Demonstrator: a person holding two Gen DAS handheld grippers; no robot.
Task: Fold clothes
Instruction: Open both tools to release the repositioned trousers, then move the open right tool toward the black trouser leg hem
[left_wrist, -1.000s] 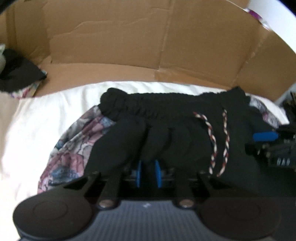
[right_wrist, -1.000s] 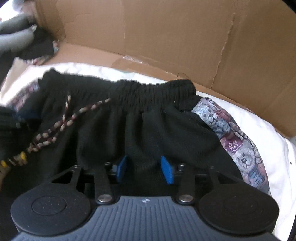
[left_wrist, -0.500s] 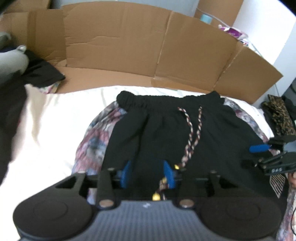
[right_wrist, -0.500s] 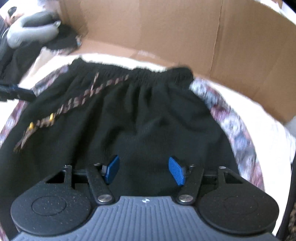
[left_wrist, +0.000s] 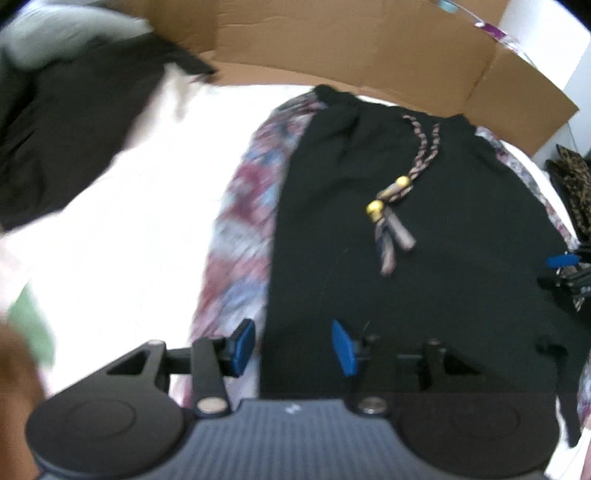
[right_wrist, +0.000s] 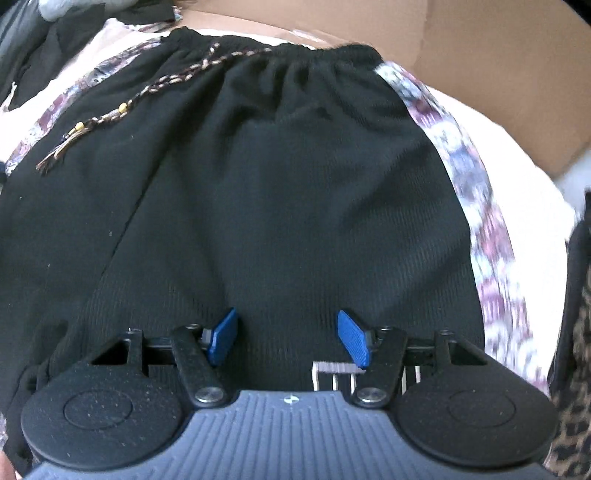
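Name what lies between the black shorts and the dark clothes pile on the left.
In the left wrist view, a patterned floral side panel borders the black shorts; then bare white sheet runs to the dark clothes pile.

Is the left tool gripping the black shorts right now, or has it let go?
Apart. In the left wrist view the left tool has its jaws spread, nothing pinched between them; they have just been opening. The black shorts lie flat beyond the pads.

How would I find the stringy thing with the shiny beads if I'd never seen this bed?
Look for the brown cardboard wall behind the white bed sheet. Just in front of it lie black shorts, spread flat. From their gathered waistband a braided cord runs down the front; unlike the plain black cloth around it, it is striped and ends in two yellow beads and tassels.
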